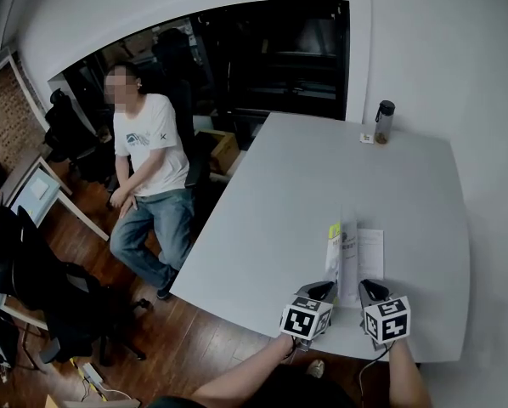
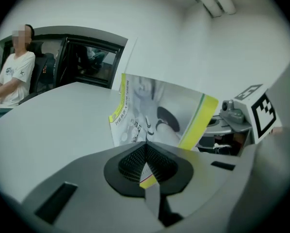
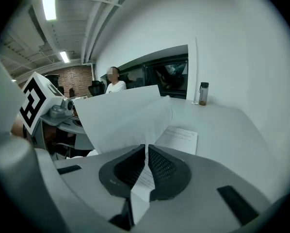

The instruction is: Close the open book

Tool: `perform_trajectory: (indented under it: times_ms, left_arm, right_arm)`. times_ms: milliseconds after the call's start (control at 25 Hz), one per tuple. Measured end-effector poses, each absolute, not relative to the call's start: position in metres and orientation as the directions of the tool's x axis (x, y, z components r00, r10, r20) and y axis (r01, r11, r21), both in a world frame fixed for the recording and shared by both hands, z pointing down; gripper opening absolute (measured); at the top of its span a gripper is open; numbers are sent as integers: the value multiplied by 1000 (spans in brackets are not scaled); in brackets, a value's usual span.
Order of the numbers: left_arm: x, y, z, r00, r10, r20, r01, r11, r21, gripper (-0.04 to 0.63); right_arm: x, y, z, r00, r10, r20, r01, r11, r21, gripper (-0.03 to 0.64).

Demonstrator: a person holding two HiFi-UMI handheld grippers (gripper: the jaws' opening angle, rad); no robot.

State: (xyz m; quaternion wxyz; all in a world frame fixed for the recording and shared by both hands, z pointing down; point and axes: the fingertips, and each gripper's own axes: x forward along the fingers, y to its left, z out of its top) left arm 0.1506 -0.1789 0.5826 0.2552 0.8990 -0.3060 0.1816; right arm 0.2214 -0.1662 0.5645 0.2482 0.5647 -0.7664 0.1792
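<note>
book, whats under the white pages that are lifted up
A printed page lies flat on the table beneath the raised pages, which the right gripper pinches. Its part nearest the spine, and anything beneath it, is covered.

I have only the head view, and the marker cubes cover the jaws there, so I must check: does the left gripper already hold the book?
Observer: Yes. The left gripper is shut on the lower edge of the raised cover.
Operator: And the right one?
Observer: The right gripper is shut on white inner pages, lifted off the table.
Operator: What shows on the cover?
Observer: A grey picture between yellow strips, with print along the left strip.
</note>
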Motion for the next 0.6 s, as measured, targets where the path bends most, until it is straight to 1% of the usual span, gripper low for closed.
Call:
perform_trajectory:
  times_ms: [80,480,600]
  left_arm:
    - [157,-178,587,744,-450,494,-642,-687,341,5]
    - [155,-182,623,665,-438,605,-695,-660,286,5]
    - [155,-182,629,646,-433,629,-706,-653,275,5]
  right_arm:
    - [237,-163,569,-213,-780,588,-964,267,4,5]
    - [314,-141,592,-103,-771,628,-994,104,-36,6]
    - [330,-138,599,-86,-763,641,-996,81,-37,6]
